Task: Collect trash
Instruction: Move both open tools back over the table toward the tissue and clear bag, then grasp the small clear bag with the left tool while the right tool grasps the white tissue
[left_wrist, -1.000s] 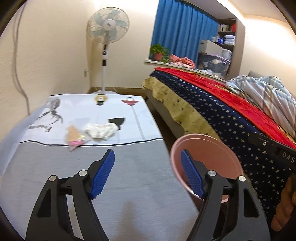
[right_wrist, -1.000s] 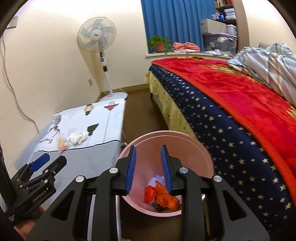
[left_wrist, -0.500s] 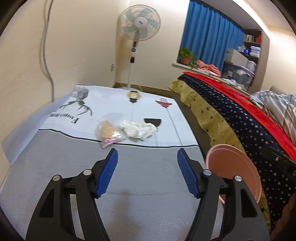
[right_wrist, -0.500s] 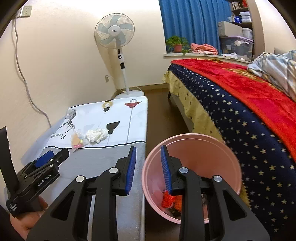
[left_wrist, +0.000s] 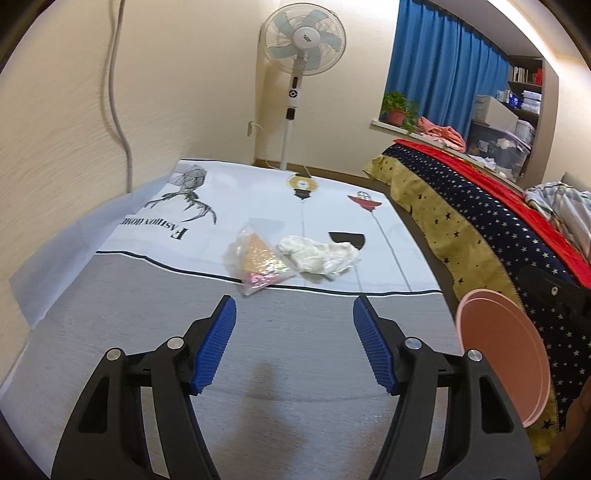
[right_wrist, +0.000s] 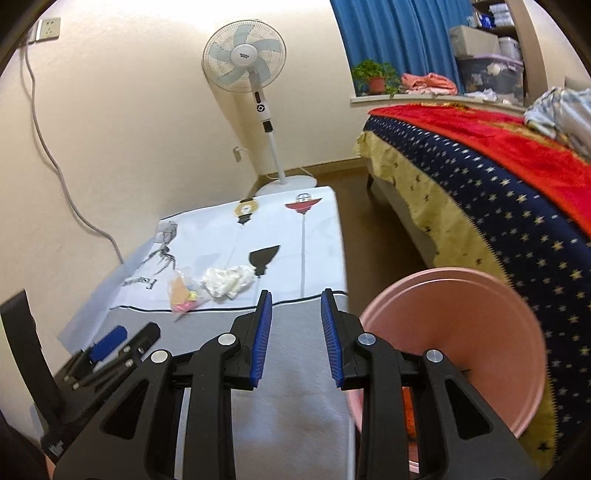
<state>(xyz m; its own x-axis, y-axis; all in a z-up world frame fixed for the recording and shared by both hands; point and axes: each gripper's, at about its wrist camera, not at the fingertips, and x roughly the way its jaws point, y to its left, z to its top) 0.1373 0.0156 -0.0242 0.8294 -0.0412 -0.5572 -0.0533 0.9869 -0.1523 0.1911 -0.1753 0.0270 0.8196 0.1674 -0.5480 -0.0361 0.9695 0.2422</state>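
Observation:
A clear plastic wrapper with orange and pink inside (left_wrist: 258, 264) and a crumpled white tissue (left_wrist: 319, 256) lie side by side on the cloth-covered table (left_wrist: 295, 354). My left gripper (left_wrist: 294, 345) is open and empty, a short way in front of them. My right gripper (right_wrist: 296, 334) is open with a narrow gap, empty, above the table's right part. It sees the wrapper (right_wrist: 181, 291) and the tissue (right_wrist: 228, 281) ahead to the left. A pink bin (right_wrist: 458, 328) stands right of the table, with orange trash low inside.
A standing fan (left_wrist: 303, 44) is behind the table by the wall. A bed with a starred navy and red cover (right_wrist: 498, 184) runs along the right. The pink bin (left_wrist: 506, 362) sits between table and bed. A cable hangs on the left wall.
Both grippers have swung left from the bin toward the table. The left gripper has come nearer the wrapper and tissue. Neither has changed its opening.

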